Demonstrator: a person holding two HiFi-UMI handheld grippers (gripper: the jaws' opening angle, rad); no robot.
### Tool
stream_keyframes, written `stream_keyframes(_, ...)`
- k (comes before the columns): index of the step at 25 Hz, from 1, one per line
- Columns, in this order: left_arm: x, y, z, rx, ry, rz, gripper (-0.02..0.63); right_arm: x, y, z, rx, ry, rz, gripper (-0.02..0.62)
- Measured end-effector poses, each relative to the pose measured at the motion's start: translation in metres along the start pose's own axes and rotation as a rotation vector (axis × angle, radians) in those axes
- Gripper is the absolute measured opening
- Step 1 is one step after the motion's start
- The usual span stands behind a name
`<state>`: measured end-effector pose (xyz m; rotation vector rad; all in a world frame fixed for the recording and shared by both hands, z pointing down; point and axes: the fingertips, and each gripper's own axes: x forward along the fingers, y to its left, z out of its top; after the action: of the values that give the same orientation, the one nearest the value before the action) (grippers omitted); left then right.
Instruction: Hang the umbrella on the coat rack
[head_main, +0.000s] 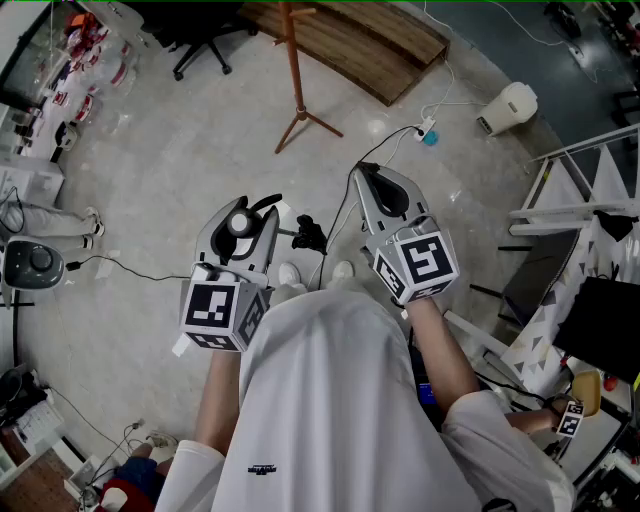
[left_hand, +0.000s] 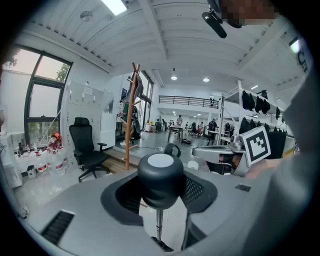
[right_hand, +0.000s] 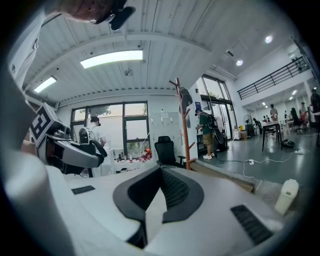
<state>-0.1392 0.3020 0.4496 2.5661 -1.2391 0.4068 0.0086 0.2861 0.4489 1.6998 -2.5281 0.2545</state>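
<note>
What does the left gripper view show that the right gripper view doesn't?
Only the left gripper view shows the umbrella handle, clamped between that gripper's jaws. Only the right gripper view shows closed, empty jaws and a person standing by the windows. Both show the wooden coat rack and the black office chair beside it.

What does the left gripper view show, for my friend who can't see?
Two grey jaws grip a round black umbrella handle with a pale top. Farther off, a wooden coat rack stands to the right of a black office chair.
</note>
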Motion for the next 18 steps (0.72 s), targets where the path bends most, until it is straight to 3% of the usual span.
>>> stream_keyframes(8,0.002,-0.007,-0.01,0.063,0.023,0.003,0.196,0.002,0.0,-0.004,-0.008,-0.004,0.002,0.003)
stream_keyframes(18,0.019,0.007,-0.003,0.086,0.022,0.099,0.196,-0.011,-0.024,-0.007,0.027,-0.034,0.066,0.003)
